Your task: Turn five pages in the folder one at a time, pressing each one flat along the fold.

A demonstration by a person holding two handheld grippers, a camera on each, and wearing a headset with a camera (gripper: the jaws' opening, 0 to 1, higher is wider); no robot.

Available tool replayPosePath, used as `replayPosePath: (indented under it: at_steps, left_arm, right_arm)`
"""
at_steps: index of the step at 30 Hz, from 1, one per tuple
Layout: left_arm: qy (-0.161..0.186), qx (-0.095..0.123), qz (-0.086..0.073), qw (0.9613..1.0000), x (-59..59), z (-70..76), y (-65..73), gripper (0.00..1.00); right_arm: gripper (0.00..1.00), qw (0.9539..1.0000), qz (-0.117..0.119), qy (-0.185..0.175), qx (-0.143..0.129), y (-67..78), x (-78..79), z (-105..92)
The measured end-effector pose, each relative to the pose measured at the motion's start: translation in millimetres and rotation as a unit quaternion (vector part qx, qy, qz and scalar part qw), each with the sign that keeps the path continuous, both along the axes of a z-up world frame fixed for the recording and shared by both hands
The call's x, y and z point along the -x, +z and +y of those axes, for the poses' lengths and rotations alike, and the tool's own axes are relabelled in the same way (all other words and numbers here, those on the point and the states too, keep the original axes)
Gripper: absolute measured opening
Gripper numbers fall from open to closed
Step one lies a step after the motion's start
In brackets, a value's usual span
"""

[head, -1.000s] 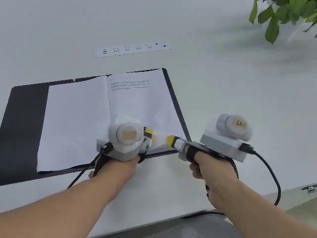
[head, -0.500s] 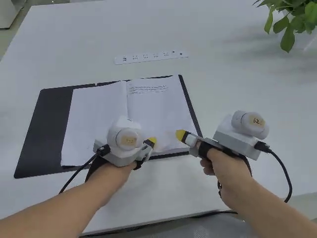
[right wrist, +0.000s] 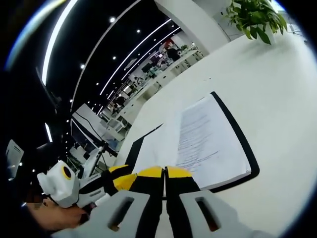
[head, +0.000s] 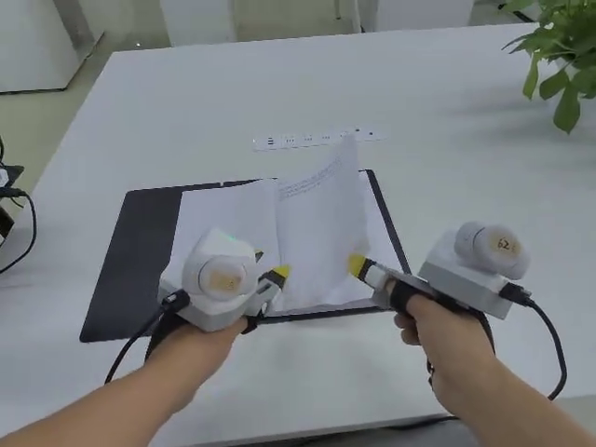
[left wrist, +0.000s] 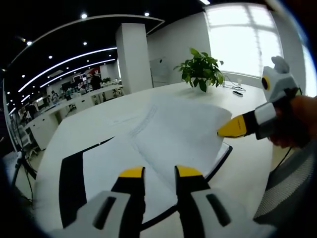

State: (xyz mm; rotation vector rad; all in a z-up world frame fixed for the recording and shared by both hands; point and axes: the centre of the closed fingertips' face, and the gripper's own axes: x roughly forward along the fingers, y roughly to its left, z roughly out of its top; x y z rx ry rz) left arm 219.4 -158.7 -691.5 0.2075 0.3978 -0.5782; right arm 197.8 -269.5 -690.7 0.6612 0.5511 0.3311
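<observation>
The black folder [head: 140,251] lies open on the white table with white pages inside. Its right-hand page [head: 321,223], with a few lines of print at the top, stands lifted and curls up toward the fold. My right gripper [head: 357,266] is shut on that page's lower edge, its yellow tips pressed together [right wrist: 164,174]. My left gripper [head: 277,275] hovers at the folder's near edge just left of the fold. Its fingers [left wrist: 131,174] are slightly apart with nothing between them. In the left gripper view the raised page [left wrist: 183,124] meets the right gripper [left wrist: 233,129].
A white power strip [head: 317,140] lies on the table beyond the folder. A potted plant [head: 559,56] stands at the far right corner. Cables trail from both grippers toward the table's near edge.
The right-hand page, flat a second ago, has been pinched by the right gripper and lifted off the stack. The head camera has tilted up, so the whole scene shifted.
</observation>
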Motion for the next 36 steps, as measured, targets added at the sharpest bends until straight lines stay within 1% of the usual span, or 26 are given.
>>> replayPosePath:
  at_steps: [2, 5, 7, 9, 11, 13, 15, 17, 20, 24, 26, 30, 31, 33, 35, 36]
  left_arm:
    - [0.004, 0.003, -0.004, 1.0, 0.6, 7.9, 3.8, 0.22]
    - [0.011, 0.006, -0.014, 0.9998, 2.3, 24.9, 10.3, 0.23]
    - [0.015, 0.001, -0.014, 0.9998, 3.4, 35.4, 11.0, 0.22]
    - [0.02, 0.003, -0.019, 0.9996, 4.8, 46.2, 13.5, 0.23]
    - [0.025, 0.005, -0.019, 0.9995, 6.1, 55.3, 15.1, 0.22]
    - [0.034, 0.009, -0.022, 0.9991, 7.3, 66.3, 18.1, 0.23]
    - [0.04, 0.01, -0.024, 0.9989, 9.1, 76.2, 20.4, 0.22]
    - [0.047, 0.008, -0.027, 0.9985, 10.3, 86.6, 21.4, 0.23]
    - [0.058, 0.009, -0.028, 0.9979, 12.0, 100.7, 21.8, 0.22]
    - [0.071, 0.015, -0.028, 0.997, 14.9, 117.0, 22.1, 0.22]
    - [0.076, 0.016, -0.028, 0.9966, 16.2, 123.4, 22.1, 0.22]
    - [0.082, 0.019, -0.03, 0.996, 17.5, 134.0, 23.0, 0.22]
    - [0.083, 0.019, -0.03, 0.9959, 17.8, 136.0, 22.9, 0.22]
    - [0.086, 0.02, -0.029, 0.9957, 18.2, 141.4, 22.4, 0.21]
    - [0.088, 0.02, -0.029, 0.9955, 18.7, 146.5, 21.8, 0.21]
    - [0.089, 0.021, -0.028, 0.9954, 19.0, 148.7, 21.5, 0.21]
  right_arm:
    - [0.0, 1.0, -0.003, 0.001, 0.0, 4.8, -0.2, 5.5]
    - [0.0, 0.9998, -0.015, 0.01, 0.01, 13.3, -2.4, 17.3]
    - [0.0, 0.9995, -0.019, 0.019, 0.016, 17.2, -2.6, 26.7]
    - [0.0, 0.999, -0.022, 0.028, 0.027, 18.3, -2.1, 34.3]
    - [0.0, 0.9982, -0.024, 0.039, 0.038, 18.7, -1.0, 44.1]
    - [0.0, 0.9974, -0.026, 0.048, 0.047, 19.2, -0.3, 53.8]
    - [0.0, 0.996, -0.028, 0.059, 0.061, 17.3, 0.2, 63.3]
    - [0.0, 0.9935, -0.033, 0.07, 0.084, 14.6, 0.5, 70.1]
    - [0.0, 0.9908, -0.036, 0.082, 0.102, 10.5, 2.5, 86.0]
    - [0.0, 0.9878, -0.037, 0.098, 0.115, 6.8, 4.1, 104.4]
    - [0.0, 0.9858, -0.039, 0.105, 0.126, 4.9, 4.0, 112.3]
    - [0.0, 0.9838, -0.035, 0.113, 0.135, -0.4, 3.1, 124.2]
    - [0.0, 0.9827, -0.032, 0.117, 0.14, -3.7, 3.1, 128.5]
    - [0.0, 0.9824, -0.023, 0.125, 0.137, -10.2, 3.3, 136.8]
    - [0.0, 0.98, -0.018, 0.132, 0.148, -16.1, 3.6, 143.2]
    - [0.0, 0.9797, -0.017, 0.134, 0.148, -18.1, 3.1, 146.3]
